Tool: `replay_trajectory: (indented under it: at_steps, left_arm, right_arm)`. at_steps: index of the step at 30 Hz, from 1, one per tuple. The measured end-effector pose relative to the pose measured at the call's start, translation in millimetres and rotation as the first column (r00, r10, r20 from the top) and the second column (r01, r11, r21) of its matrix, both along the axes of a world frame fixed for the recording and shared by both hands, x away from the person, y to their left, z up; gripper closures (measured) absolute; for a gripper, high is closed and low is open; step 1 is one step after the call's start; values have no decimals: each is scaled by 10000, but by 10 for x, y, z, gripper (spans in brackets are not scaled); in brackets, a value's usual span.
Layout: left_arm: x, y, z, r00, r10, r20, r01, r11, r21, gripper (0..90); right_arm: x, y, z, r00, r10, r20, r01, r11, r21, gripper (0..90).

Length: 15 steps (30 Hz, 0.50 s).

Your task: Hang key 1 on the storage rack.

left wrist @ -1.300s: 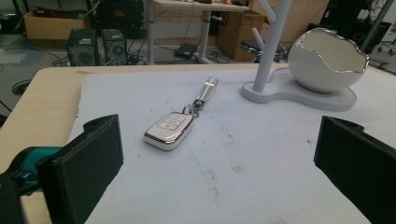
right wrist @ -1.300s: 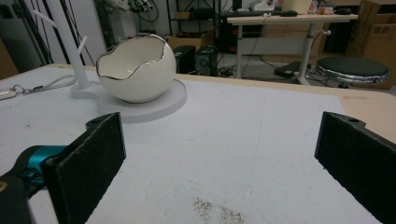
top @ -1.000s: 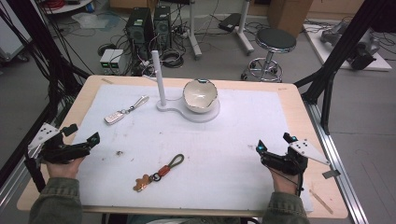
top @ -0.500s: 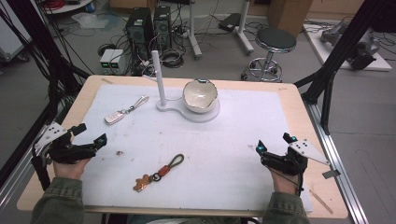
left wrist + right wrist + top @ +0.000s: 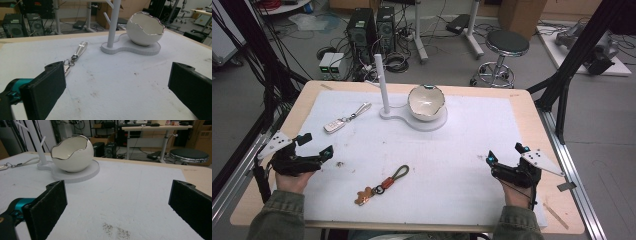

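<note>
The right claw [image 5: 117, 212] holds its two black jaws wide apart over the white-covered table [image 5: 140, 195]. Beyond them, a white eggshell-shaped ceramic bowl with a jagged silver rim [image 5: 72, 153] sits on a flat white stand base [image 5: 86, 173].

Lighting: even, diffuse overhead; shadows faint. White mat [image 5: 472, 150] bright without glare. High view soft; gripper views blurred at 6 o'clock.
</note>
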State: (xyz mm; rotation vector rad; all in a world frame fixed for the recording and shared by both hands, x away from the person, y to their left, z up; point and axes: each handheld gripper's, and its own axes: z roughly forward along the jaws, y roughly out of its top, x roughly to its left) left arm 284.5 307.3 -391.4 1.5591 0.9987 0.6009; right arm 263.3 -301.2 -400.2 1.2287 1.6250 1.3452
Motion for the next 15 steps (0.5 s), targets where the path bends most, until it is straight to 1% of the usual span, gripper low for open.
replay_trajectory:
  at_steps: [5, 7, 11, 13, 15]
  left_arm:
    - [0, -65, -4, 9999, -168, 5, 168, 9999, 25, 17]
    - [1, -106, -7, 9994, -333, -44, 333, 9993, 163, 17]
    - [1, -149, -9, 9990, -438, -51, 439, 9989, 191, 17]
    - [0, -180, -10, 9984, -553, -73, 555, 9980, 300, 17]
    - [0, -199, -13, 9980, -620, -80, 623, 9975, 323, 17]
  right_arm:
    - [-3, -4, 1, 10000, -27, -18, 27, 10000, 48, 6]
    - [-1, -4, -1, 10000, -25, -1, 25, 10000, 10, 6]
    - [0, -4, -1, 10000, -24, 11, 24, 10000, -1, 7]
    - [0, -5, -2, 10000, -22, 2, 22, 10000, -13, 7]
    - [-1, -3, -2, 10000, -17, -19, 17, 10000, 8, 7]
